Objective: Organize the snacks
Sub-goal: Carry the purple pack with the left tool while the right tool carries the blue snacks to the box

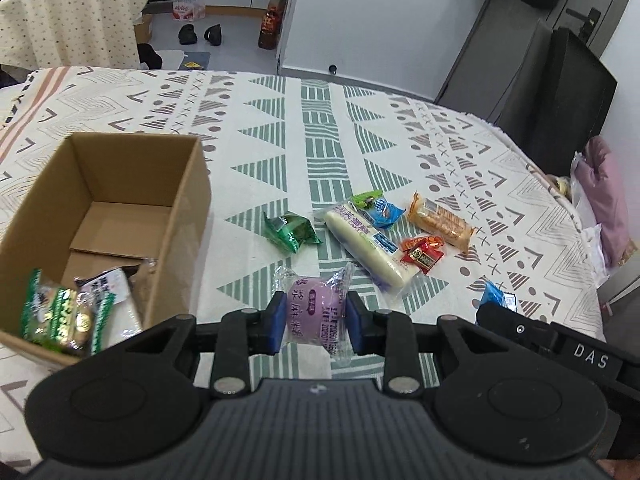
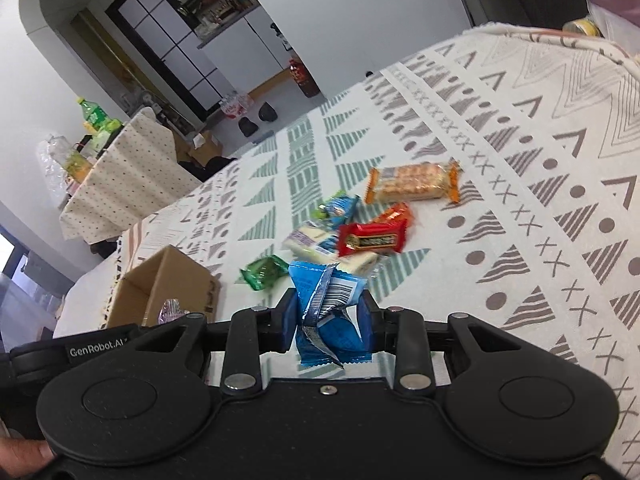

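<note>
My left gripper (image 1: 315, 318) is shut on a purple round snack in clear wrap (image 1: 310, 312), held just right of the open cardboard box (image 1: 176, 216). Inside the box lie a green-and-white packet (image 1: 60, 318) and a white packet (image 1: 120, 300). My right gripper (image 2: 328, 320) is shut on a blue snack packet (image 2: 326, 308), seen in the left wrist view at the blue snack packet (image 1: 496, 296). On the cloth lie a green packet (image 1: 290, 232), a long white cake roll (image 1: 366, 246), a small blue packet (image 1: 380, 210), an orange cracker pack (image 1: 440, 222) and a red candy (image 1: 422, 254).
The patterned tablecloth (image 1: 312, 128) covers the table. A dark chair or screen (image 1: 560, 92) stands at the far right edge, with a pink cloth bundle (image 1: 604, 200) beside it. Another covered table (image 1: 68, 12) stands far left; shoes and bottles sit on the floor beyond.
</note>
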